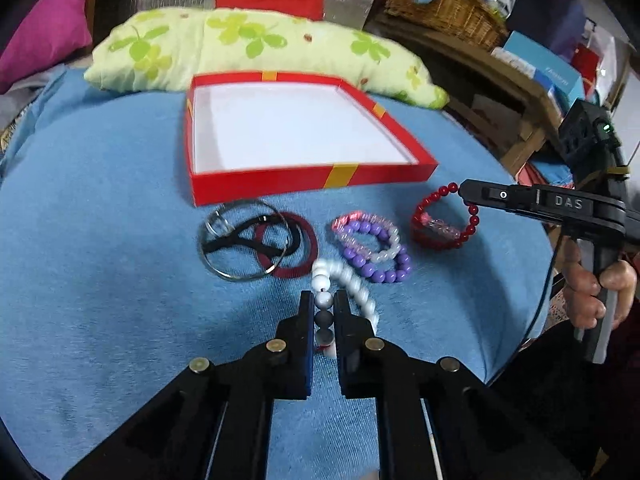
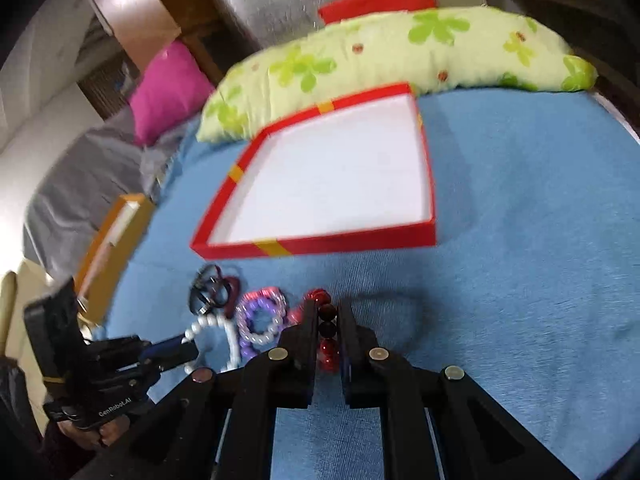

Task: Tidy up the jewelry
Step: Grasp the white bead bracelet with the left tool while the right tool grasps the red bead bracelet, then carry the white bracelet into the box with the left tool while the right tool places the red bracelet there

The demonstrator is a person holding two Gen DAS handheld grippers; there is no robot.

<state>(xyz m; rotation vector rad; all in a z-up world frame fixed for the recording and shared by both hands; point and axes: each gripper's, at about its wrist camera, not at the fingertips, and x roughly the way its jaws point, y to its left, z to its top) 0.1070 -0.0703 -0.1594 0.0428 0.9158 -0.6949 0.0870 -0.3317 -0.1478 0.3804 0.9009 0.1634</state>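
Progress: early, as I judge it — the red box (image 1: 256, 188) shows only its bare white floor, and every piece lies outside it on the blue cloth (image 1: 100, 300).
Left claw (image 1: 324, 300): clenched on the white bead bracelet (image 1: 352, 280); a few beads sit pinched between its fingers, the rest of the loop curls just ahead and to the claw's right.
Right claw (image 2: 327, 312): grasping the red bead bracelet (image 2: 326, 330), dark glossy beads lined up between its fingers; the left view shows part of the loop resting on the cloth.
Left to do: both held bracelets, plus the purple bead bracelet (image 1: 380, 268), a clear-and-pink one tangled with it, the metal bangle (image 1: 240, 244), the dark red ring (image 1: 300, 240) and a black hair tie (image 1: 236, 236) — all ahead of the left claw, between it and the box.
Box: shallow, square, red card with yellow ribbon bands, straight ahead of both claws, beyond the jewelry.
Textures: beads round, smooth and shiny; bangle thin and bright; ring ribbed, likely elastic; cloth soft with a fine weave.
Behind the box: a floral pillow (image 1: 248, 48), plump and pale green.
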